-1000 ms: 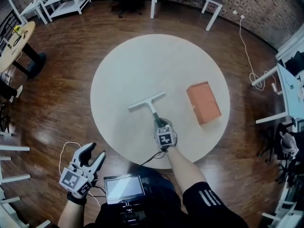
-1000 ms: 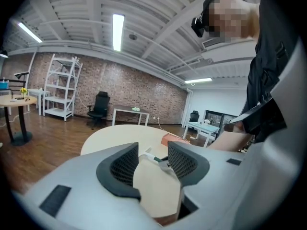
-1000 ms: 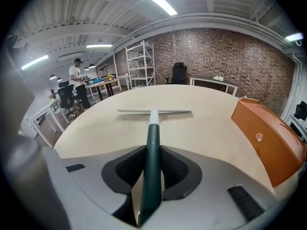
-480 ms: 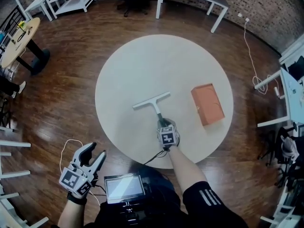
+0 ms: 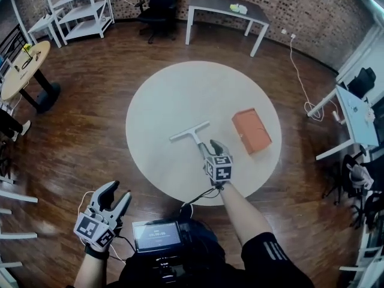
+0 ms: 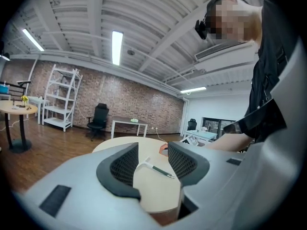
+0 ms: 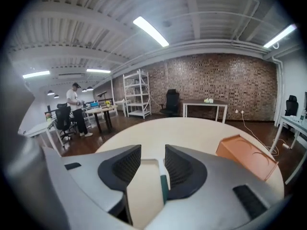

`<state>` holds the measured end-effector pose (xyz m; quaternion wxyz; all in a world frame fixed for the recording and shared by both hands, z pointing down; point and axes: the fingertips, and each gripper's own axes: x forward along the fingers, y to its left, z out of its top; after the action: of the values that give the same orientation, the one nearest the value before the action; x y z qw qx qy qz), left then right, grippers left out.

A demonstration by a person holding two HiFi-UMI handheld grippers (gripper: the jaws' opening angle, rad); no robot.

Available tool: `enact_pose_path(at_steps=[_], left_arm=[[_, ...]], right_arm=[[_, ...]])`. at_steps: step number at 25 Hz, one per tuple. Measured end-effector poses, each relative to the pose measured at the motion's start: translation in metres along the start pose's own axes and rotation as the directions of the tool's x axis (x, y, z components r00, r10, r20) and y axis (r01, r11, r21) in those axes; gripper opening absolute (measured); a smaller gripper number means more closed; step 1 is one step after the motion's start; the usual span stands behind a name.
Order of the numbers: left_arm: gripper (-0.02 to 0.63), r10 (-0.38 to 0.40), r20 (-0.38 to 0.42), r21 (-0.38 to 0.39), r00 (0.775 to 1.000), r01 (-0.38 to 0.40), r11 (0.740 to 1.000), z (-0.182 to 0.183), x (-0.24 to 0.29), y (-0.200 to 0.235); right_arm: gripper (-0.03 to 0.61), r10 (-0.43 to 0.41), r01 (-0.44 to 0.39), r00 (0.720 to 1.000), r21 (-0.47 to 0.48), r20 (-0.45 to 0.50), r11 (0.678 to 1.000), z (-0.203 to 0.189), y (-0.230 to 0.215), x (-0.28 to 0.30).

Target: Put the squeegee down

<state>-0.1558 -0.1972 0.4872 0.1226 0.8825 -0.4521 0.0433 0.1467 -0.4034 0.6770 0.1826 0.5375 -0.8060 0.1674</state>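
Right gripper (image 5: 213, 146), jaws apart around the handle end, left gripper (image 5: 117, 194), jaws apart and empty, brick wall (image 5: 300, 5), dark wood floor (image 5: 90, 131), round pale table (image 5: 180, 89), orange box (image 5: 251, 131) on it, squeegee (image 5: 191, 134) flat near table centre.

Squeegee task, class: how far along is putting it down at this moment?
Done: the squeegee lies flat on the round table. In hand: the right gripper is at its handle, jaws apart, not clamping it. To do: draw that gripper clear. The left gripper is open, empty, off the table.
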Motion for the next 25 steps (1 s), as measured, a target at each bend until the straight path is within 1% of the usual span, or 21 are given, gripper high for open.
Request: enact_pose_path(at_steps=[3, 5, 8, 11, 17, 20, 25], left_arm=[[0.201, -0.037, 0.046, 0.025, 0.998, 0.036, 0.999, 0.014, -0.036, -0.009], [0.201, -0.072, 0.069, 0.048, 0.995, 0.069, 0.996, 0.021, -0.061, -0.014], [0.201, -0.126, 0.091, 0.08, 0.988, 0.119, 0.99, 0.026, -0.099, -0.024], [0.201, -0.177, 0.105, 0.093, 0.979, 0.168, 0.981, 0.03, -0.13, -0.038], [0.201, -0.234, 0.111, 0.083, 0.966, 0.226, 0.971, 0.02, -0.168, -0.061], [0.201, -0.257, 0.116, 0.078, 0.959, 0.249, 0.965, 0.017, -0.177, -0.074], [0.201, -0.275, 0.108, 0.056, 0.955, 0.27, 0.961, 0.002, -0.181, -0.094]], right_arm=[[0.186, -0.011, 0.011, 0.994, 0.005, 0.107, 1.0, 0.045, 0.024, -0.06], [0.184, -0.031, 0.03, 0.985, 0.013, 0.169, 0.999, 0.066, 0.042, -0.101], [0.186, -0.049, 0.039, 0.971, 0.046, 0.235, 0.998, 0.081, 0.075, -0.162], [0.186, -0.054, 0.04, 0.956, 0.055, 0.288, 0.998, 0.092, 0.109, -0.221], [0.184, -0.013, 0.01, 0.935, 0.009, 0.355, 1.0, 0.099, 0.177, -0.329], [0.184, -0.005, 0.0, 0.924, 0.014, 0.383, 1.0, 0.098, 0.199, -0.368], [0.183, 0.011, -0.018, 0.913, 0.013, 0.408, 1.0, 0.07, 0.222, -0.416]])
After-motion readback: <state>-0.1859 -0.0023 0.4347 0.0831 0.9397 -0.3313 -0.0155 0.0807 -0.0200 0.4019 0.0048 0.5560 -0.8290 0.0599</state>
